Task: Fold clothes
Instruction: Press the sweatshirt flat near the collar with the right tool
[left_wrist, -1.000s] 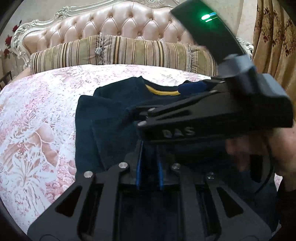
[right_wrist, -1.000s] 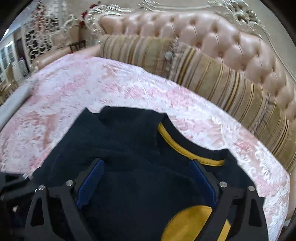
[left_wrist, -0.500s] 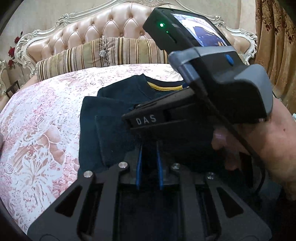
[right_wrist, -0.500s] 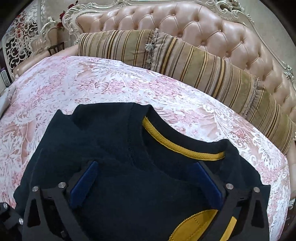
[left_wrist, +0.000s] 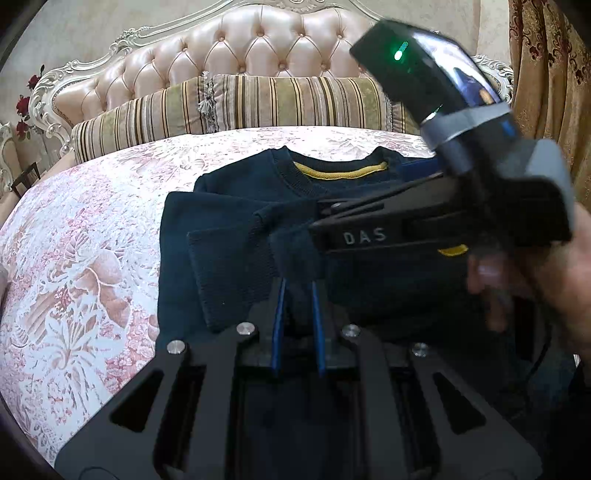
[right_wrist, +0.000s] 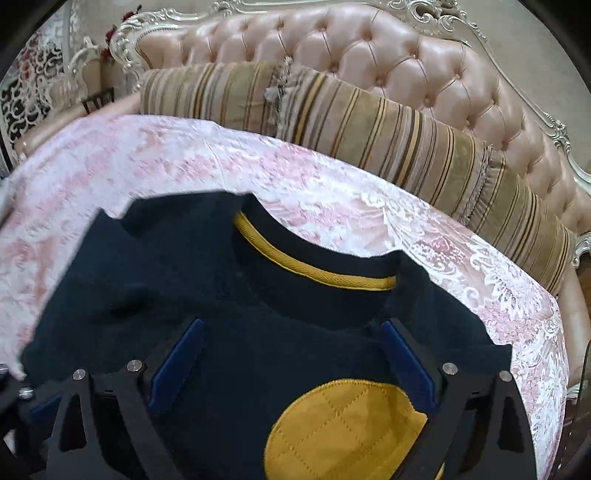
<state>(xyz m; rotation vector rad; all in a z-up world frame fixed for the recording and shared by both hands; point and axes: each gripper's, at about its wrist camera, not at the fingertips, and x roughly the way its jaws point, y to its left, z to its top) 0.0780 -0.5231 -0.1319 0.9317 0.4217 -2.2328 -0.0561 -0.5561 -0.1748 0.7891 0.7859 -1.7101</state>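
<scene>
left gripper: nearest in the left wrist view, its two blue pads drawn narrow and clamped on a fold of the dark cloth, which rises between them
left pads: close together, cloth pinched in the gap
right gripper: nearest in the right wrist view, held low over the chest of the garment; jaws wide and just now closing a little, cloth lying under the gap, pads not pressing on it
right pads: blue, well apart, one on each side of the chest
hand: at the right edge of the left wrist view, wrapped round the handle of the right gripper, blurred
sweatshirt: navy, lying flat on the bed near its front edge, neck toward the headboard; a sleeve is folded across the body with its ribbed cuff on top
yellow patch: rounded, quilted, on the chest just in front of the right gripper
collar trim: yellow band inside the neck opening, beyond the patch
bedspread: pink and white floral, bare round the sweatshirt on its left and far sides
striped bolsters: gold and brown, along the far edge of the bed
headboard: tufted pale pink with carved white frame, behind the bolsters
curtain: gold patterned, far right
</scene>
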